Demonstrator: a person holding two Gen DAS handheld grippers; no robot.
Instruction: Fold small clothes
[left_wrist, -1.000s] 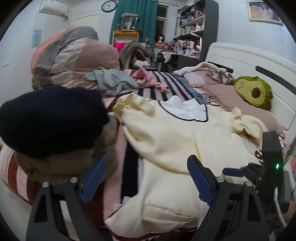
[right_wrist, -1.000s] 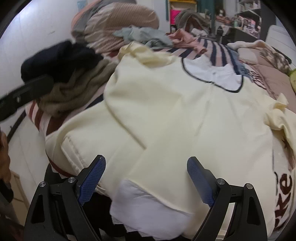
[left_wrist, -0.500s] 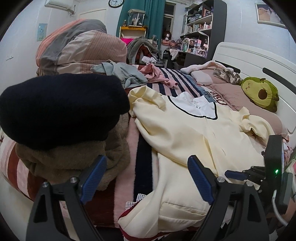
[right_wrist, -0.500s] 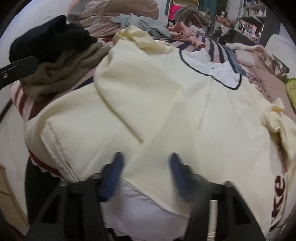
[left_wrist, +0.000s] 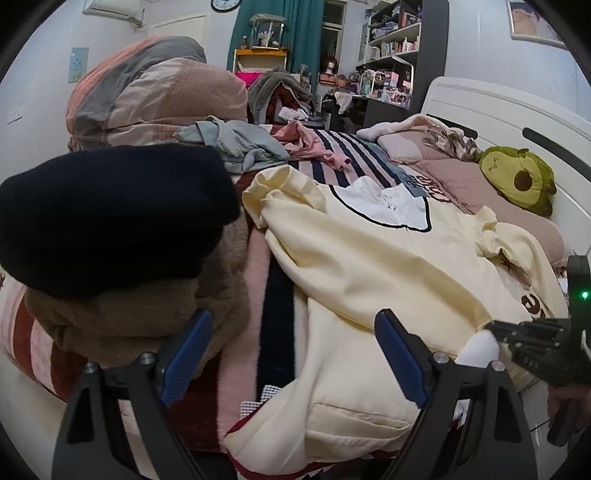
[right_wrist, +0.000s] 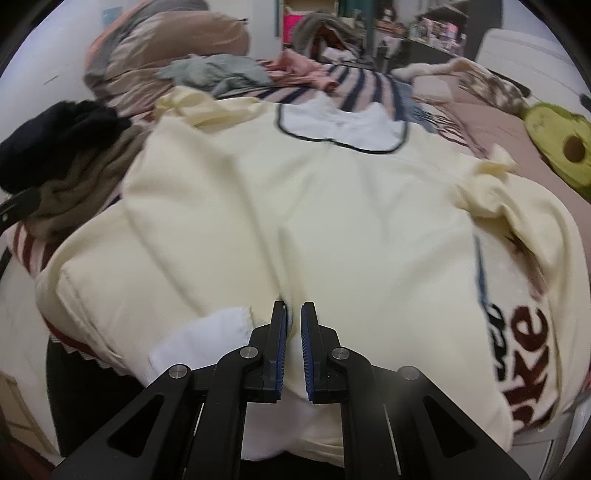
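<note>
On bed: right gripper (right_wrist: 293, 314) clamped on cream garment (right_wrist: 295, 206) hem; left gripper (left_wrist: 291, 347) apart, empty.

Dress (right_wrist: 295, 206) spread on bed (left_wrist: 273, 295); folded pile (left_wrist: 110, 236) at its left, avocado plush (left_wrist: 521, 181) right.

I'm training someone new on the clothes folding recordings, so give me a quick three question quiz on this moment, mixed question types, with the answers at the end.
1. True or false: the right gripper is closed on the hem of the cream dress.
2. Which lies on top of the brown knit garment? A) a grey shirt B) a black knit garment C) a pink top
3. Fill in: the left gripper is ____ and holds nothing.

Key
1. True: its blue pads pinch a fold of cream fabric at the near edge.
2. B.
3. Open: its fingers stand wide apart above the striped blanket.
</note>
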